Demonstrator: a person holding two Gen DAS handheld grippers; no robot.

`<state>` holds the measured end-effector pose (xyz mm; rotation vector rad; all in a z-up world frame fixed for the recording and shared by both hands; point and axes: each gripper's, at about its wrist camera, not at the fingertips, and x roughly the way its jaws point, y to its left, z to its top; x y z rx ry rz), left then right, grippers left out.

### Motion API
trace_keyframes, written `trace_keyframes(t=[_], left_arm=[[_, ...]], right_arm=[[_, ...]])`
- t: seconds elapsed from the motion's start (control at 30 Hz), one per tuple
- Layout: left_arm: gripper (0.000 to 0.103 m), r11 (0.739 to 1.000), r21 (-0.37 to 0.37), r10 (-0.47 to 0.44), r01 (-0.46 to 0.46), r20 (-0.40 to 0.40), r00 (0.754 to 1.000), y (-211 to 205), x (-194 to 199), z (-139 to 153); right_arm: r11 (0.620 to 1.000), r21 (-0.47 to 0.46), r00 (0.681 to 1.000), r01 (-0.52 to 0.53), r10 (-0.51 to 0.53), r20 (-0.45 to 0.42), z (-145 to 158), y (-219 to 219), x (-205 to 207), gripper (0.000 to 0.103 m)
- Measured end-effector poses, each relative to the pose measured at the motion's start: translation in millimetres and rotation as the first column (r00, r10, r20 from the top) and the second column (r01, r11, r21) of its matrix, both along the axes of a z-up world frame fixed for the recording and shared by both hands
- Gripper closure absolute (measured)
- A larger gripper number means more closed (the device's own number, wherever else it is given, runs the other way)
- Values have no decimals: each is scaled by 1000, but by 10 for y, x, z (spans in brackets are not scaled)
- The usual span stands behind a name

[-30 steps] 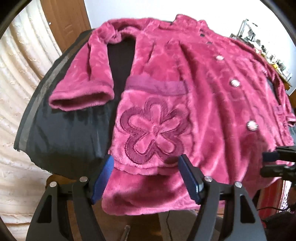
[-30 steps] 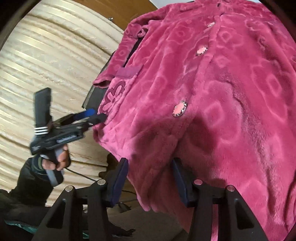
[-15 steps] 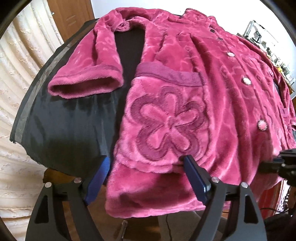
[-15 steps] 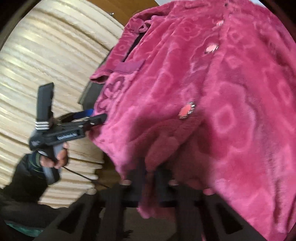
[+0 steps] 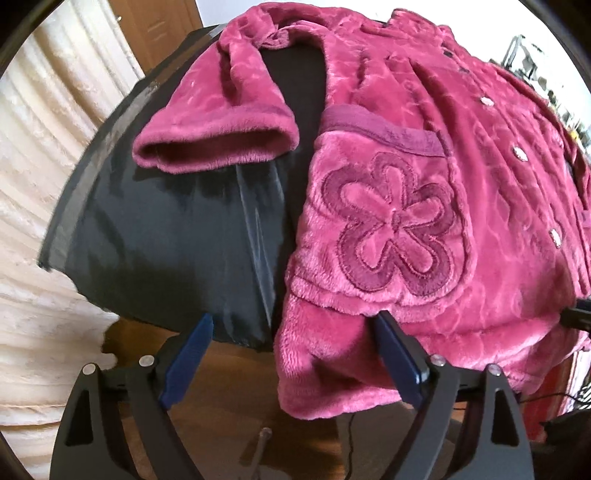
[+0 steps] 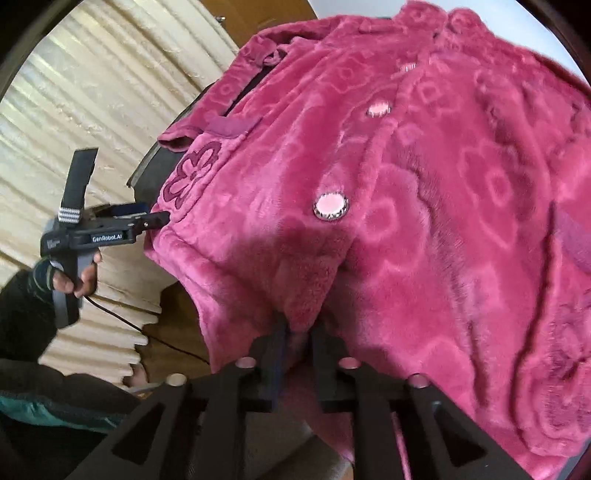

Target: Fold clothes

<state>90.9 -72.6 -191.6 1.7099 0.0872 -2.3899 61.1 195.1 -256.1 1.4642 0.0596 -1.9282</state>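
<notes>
A magenta fleece robe (image 5: pixel 491 192) lies spread, buttons up, on a black-covered table (image 5: pixel 166 240), and its hem hangs over the near edge. Its flower pocket (image 5: pixel 391 232) and one folded-in sleeve (image 5: pixel 221 136) face me. My left gripper (image 5: pixel 291 319) is open and its jaws are opening; the hem's left corner lies between them, with the right fingertip (image 5: pixel 384 328) against the fabric. The same gripper (image 6: pixel 147 221) shows from the side in the right wrist view. My right gripper (image 6: pixel 299 325) pinches a fold of the robe's hem (image 6: pixel 303 295) near the lowest button (image 6: pixel 330 206), while its jaws are opening.
A cream curtain (image 5: pixel 37 147) hangs to the left of the table, and a wooden door (image 5: pixel 159 29) stands behind it. A person's hand (image 6: pixel 81 277) holds the left gripper's handle, with a cable trailing below. Brown floor shows under the table's near edge.
The left gripper slid left along the hem and its jaws widened. The right jaws closed onto a fold of the hem and now stand a little wider, still around it.
</notes>
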Motion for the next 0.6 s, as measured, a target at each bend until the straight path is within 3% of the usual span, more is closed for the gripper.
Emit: trace_keyframes(t=[0.03, 0.07, 0.1, 0.17, 0.27, 0.47, 0.6], left_arm=[[13, 1000, 0, -8, 8, -15, 1000, 34, -19, 67], [13, 1000, 8, -18, 19, -36, 999, 76, -48, 140], [13, 999, 17, -34, 35, -58, 998, 135, -90, 215], [13, 996, 30, -80, 83, -89, 993, 293, -195, 301], [13, 986, 41, -157, 162, -101, 982, 544, -378, 309], [13, 972, 4, -234, 234, -5, 972, 818, -455, -200], [13, 970, 20, -243, 244, -27, 970, 765, -373, -208]], right_arm=[[1000, 7, 999, 0, 1, -36, 72, 0, 9, 55], [1000, 13, 997, 0, 1, -71, 144, 1, 18, 31], [1000, 21, 994, -1, 3, -108, 214, -10, 25, 26], [999, 52, 982, -12, 22, -188, 329, -95, 2, 26], [995, 88, 969, -42, 62, -240, 348, -257, -78, 26], [955, 252, 948, -158, 218, -233, -31, -455, -1, 26], [974, 185, 958, -129, 170, -231, -99, -248, 47, 22]])
